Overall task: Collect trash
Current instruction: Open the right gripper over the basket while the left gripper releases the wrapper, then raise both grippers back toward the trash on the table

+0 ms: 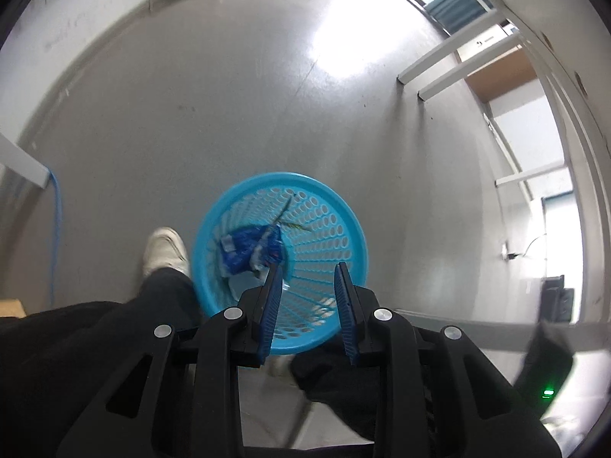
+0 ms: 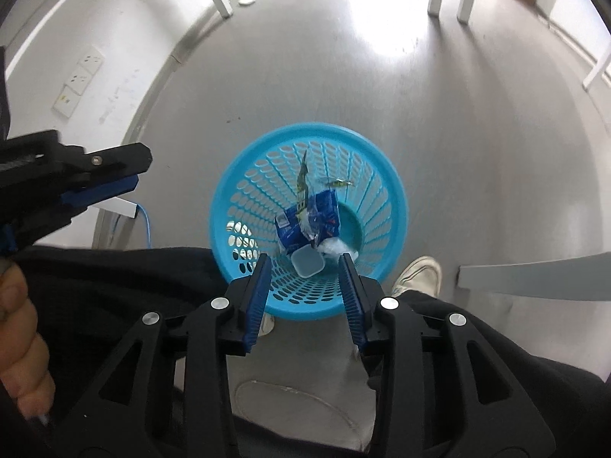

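A light blue perforated trash basket (image 1: 340, 210) stands on the grey floor below both grippers; it also shows in the right wrist view (image 2: 385, 168). Inside lie a crumpled blue wrapper (image 2: 305, 221), a thin foil wrapper (image 2: 303, 175), a small pale plastic cup (image 2: 307, 261) and clear plastic (image 2: 336, 247). The blue wrapper shows in the left wrist view too (image 1: 244, 248). My left gripper (image 1: 309, 273) is open and empty above the basket. My right gripper (image 2: 305, 263) is open and empty above the basket's near rim. The left gripper also appears in the right wrist view (image 2: 122, 175).
The person's white shoe (image 1: 166, 252) and dark trouser leg stand left of the basket; a shoe (image 2: 418, 276) also shows in the right wrist view. White table legs (image 1: 431, 61) stand to the right. A blue cable (image 1: 55, 229) hangs at left. A wall with sockets (image 2: 78, 80) is at left.
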{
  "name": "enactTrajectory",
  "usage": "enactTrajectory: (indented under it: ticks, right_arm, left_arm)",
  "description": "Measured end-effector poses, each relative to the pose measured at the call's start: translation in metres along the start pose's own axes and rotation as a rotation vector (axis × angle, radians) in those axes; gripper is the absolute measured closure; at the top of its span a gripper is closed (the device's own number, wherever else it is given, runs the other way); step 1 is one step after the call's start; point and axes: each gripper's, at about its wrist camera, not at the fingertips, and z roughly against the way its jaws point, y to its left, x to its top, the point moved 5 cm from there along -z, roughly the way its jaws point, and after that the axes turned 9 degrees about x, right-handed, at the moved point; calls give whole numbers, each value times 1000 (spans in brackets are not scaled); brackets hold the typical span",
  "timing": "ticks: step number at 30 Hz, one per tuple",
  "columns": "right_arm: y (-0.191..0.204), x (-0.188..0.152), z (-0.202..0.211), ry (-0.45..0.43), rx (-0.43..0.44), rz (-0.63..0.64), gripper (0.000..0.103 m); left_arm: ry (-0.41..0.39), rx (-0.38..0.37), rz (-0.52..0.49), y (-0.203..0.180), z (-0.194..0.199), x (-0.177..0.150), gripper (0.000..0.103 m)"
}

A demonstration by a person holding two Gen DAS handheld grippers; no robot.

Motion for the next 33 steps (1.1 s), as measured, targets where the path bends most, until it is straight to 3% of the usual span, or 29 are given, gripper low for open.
enactTrajectory:
  ticks: [12, 20, 24, 33]
  right_arm:
    - [13, -42, 94, -144, 42, 44, 53]
    - [39, -67, 142, -180, 56, 120, 46]
    - [58, -77, 169, -217, 79, 172, 40]
    - [90, -83, 249, -401, 106, 266, 33]
  left_arm:
    - [-150, 114, -176, -12, 55, -42, 67]
    - [-229, 88, -242, 0, 109, -84, 62]
    - [-347, 73, -300, 4, 150, -101, 55]
    - [-673, 9, -395, -4, 250, -119, 43]
